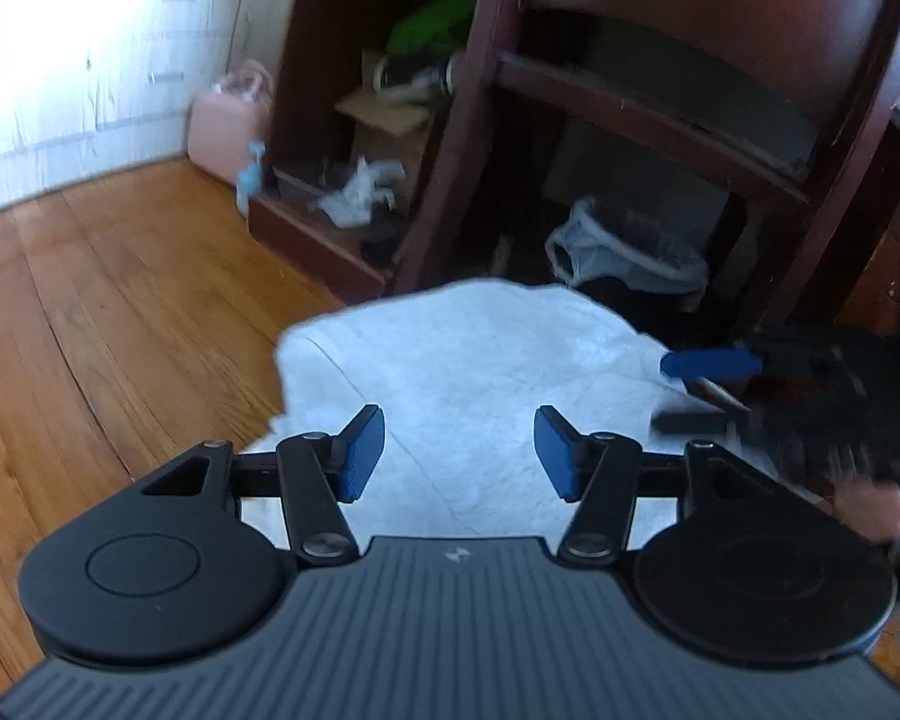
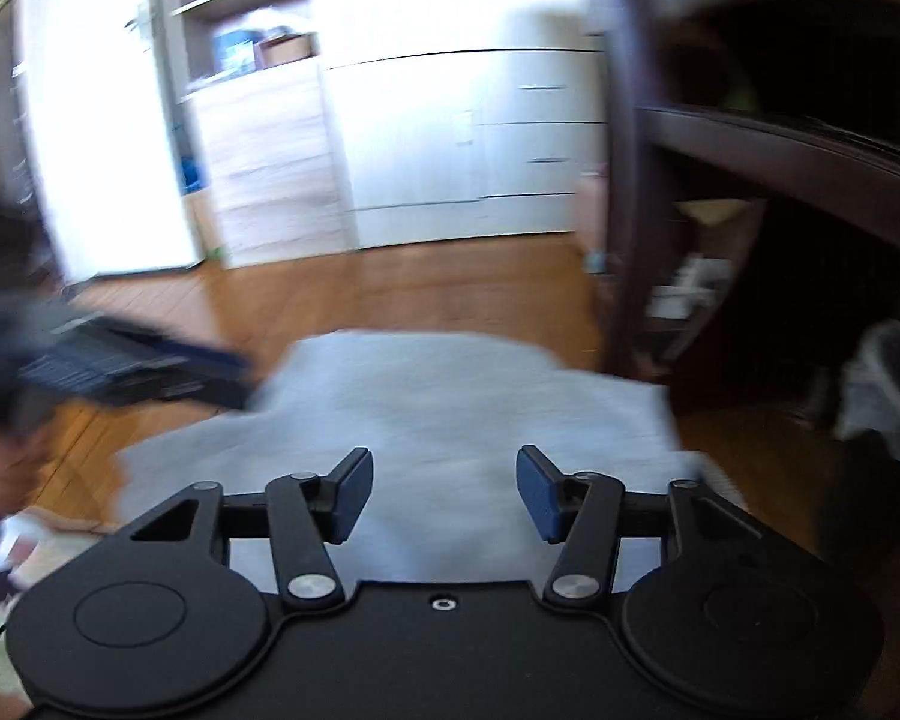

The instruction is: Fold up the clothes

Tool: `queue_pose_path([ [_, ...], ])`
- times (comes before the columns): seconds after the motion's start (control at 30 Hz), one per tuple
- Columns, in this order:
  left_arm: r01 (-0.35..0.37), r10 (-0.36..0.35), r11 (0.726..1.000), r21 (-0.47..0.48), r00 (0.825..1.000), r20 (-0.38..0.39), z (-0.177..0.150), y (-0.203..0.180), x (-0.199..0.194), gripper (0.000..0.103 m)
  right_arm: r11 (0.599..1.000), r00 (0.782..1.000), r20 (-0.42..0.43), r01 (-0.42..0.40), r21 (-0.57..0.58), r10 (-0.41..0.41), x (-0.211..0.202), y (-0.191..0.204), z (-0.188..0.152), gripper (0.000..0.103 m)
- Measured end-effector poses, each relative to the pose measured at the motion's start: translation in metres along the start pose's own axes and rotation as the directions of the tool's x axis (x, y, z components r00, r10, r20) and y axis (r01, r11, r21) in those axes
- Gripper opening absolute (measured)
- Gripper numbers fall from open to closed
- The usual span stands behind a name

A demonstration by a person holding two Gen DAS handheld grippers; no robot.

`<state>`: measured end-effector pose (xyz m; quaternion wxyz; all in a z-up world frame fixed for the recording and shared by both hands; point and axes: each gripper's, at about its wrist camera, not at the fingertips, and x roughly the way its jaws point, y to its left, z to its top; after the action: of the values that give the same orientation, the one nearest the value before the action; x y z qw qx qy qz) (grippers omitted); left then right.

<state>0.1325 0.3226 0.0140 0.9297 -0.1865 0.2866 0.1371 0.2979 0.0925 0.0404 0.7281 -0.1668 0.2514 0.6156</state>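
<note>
White cloth [image 1: 450, 372] lies centre frame on the wood floor [image 1: 90, 312], under both wide-spread, empty grippers [image 1: 459, 450] [image 2: 444, 492]. Left view alone shows a lined bin [image 1: 624, 252]; right view, white drawers [image 2: 480, 138].

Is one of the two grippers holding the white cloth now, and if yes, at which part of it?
Nothing is held. The left gripper and the right gripper are both open above the white cloth, with only cloth visible in each gap.
</note>
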Motion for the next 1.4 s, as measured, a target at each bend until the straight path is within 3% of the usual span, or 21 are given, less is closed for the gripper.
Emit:
queue_pose_path([
  [0.1, -0.057, 0.059, 0.998, 0.026, 0.997, -0.052, -0.015, -0.008, 0.015, 0.056, 0.997, 0.998, -0.034, 0.050, -0.066, -0.052, 0.009, 0.022, -0.021, 0.065],
  [0.27, -0.166, 0.168, 0.983, 0.078, 0.985, -0.024, -0.039, -0.017, 0.012, 0.057, 0.996, 0.998, 0.009, 0.055, -0.067, -0.055, 0.004, 0.025, -0.046, 0.065],
  [0.53, -0.166, 0.166, 0.986, -0.001, 0.986, -0.005, -0.058, -0.004, 0.013, 0.057, 0.988, 0.990, 0.124, 0.088, -0.125, -0.072, 0.011, 0.028, -0.064, 0.065],
  [0.63, -0.161, 0.161, 0.987, 0.009, 0.987, -0.012, -0.057, -0.003, 0.007, 0.060, 0.992, 0.990, 0.115, 0.088, -0.087, -0.078, 0.010, 0.025, -0.060, 0.066],
  [0.7, -0.190, 0.191, 0.981, 0.048, 0.982, -0.014, -0.056, -0.011, -0.001, 0.067, 0.992, 0.990, 0.086, 0.118, -0.040, -0.115, 0.002, 0.030, -0.059, 0.066],
  [0.8, -0.235, 0.237, 0.967, 0.094, 0.972, -0.009, -0.056, -0.023, -0.017, 0.069, 0.984, 0.984, 0.034, 0.172, 0.033, -0.173, -0.012, 0.040, -0.058, 0.068],
  [0.93, -0.246, 0.247, 0.967, 0.073, 0.969, -0.017, -0.050, -0.031, -0.036, 0.087, 0.961, 0.969, -0.041, 0.248, 0.124, -0.244, -0.031, 0.053, -0.057, 0.071],
  [1.1, -0.148, 0.149, 0.989, 0.026, 0.986, -0.071, -0.053, -0.033, -0.056, 0.097, 0.925, 0.946, -0.108, 0.322, 0.201, -0.306, -0.050, 0.063, -0.063, 0.071],
  [1.27, -0.145, 0.161, 0.985, 0.096, 0.970, -0.184, -0.066, -0.049, -0.065, 0.102, 0.901, 0.948, -0.143, 0.315, 0.297, -0.284, -0.079, 0.073, -0.070, 0.072],
  [1.4, -0.110, 0.142, 0.984, 0.144, 0.961, -0.239, -0.078, -0.067, -0.080, 0.103, 0.858, 0.930, -0.241, 0.354, 0.373, -0.278, -0.104, 0.080, -0.077, 0.073],
])
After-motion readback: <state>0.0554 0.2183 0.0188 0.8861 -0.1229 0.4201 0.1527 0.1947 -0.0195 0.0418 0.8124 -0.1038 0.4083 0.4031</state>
